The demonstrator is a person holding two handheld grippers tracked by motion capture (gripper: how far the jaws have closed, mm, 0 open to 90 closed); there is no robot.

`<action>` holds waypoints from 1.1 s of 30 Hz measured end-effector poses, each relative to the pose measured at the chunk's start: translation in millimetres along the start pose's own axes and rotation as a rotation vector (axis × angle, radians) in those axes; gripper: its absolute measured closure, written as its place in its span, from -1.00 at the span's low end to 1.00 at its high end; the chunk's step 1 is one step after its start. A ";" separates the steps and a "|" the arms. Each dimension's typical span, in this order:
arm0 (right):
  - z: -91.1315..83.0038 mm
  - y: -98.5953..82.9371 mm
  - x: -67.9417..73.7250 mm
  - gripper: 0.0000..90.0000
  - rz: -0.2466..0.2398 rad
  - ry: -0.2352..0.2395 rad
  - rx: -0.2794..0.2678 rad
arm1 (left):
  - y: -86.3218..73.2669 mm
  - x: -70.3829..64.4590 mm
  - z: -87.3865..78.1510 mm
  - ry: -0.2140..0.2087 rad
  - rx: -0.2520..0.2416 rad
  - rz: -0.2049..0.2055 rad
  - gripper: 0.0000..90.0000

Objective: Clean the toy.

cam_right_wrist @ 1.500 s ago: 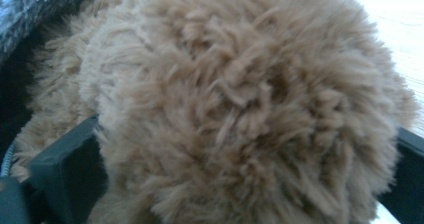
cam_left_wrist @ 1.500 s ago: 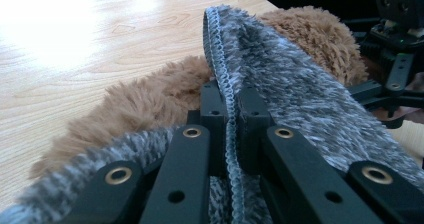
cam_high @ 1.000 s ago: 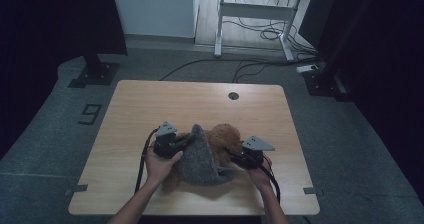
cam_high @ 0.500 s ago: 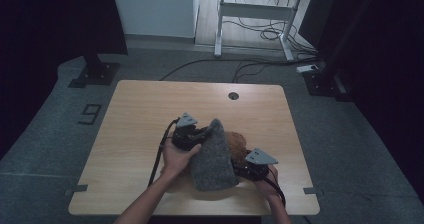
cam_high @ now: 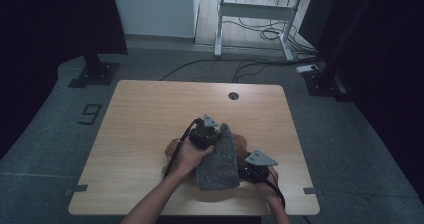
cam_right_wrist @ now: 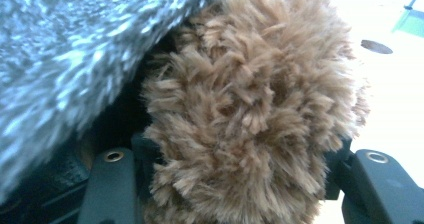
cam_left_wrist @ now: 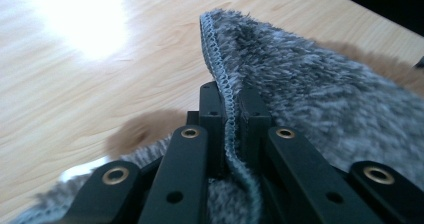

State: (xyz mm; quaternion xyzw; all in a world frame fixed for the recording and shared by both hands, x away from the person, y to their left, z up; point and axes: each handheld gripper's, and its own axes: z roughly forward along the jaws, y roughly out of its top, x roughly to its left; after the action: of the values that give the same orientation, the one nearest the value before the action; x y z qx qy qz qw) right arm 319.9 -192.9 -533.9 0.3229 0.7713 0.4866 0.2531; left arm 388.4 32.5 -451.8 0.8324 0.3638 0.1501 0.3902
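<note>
On the wooden table, our left gripper pinches the grey cloth hem, draping it over the brown plush toy that fills our right gripper's spread jaws; next, we judge, lay the cloth flat

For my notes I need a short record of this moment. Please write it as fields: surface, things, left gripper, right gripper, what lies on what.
surface: wooden table with a round hole near its far edge
things: grey fluffy cloth; brown plush toy
left gripper: shut on the stitched edge of the grey fluffy cloth, lifting it
right gripper: jaws on either side of the brown plush toy; the fur hides how tightly
what lies on what: the cloth is draped over the toy, which shows at both sides of it
</note>
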 end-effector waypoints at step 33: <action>3.0 -2.2 -4.5 -0.08 0.078 -0.021 0.014 | -63.3 80.4 -77.6 0.006 -0.115 -0.215 0.85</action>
State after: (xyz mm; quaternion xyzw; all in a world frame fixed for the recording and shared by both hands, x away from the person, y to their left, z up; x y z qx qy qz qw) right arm 324.4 -195.2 -536.7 0.3594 0.7588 0.4873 0.2398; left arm 371.6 159.7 -452.1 0.7645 0.4428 0.1303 0.4499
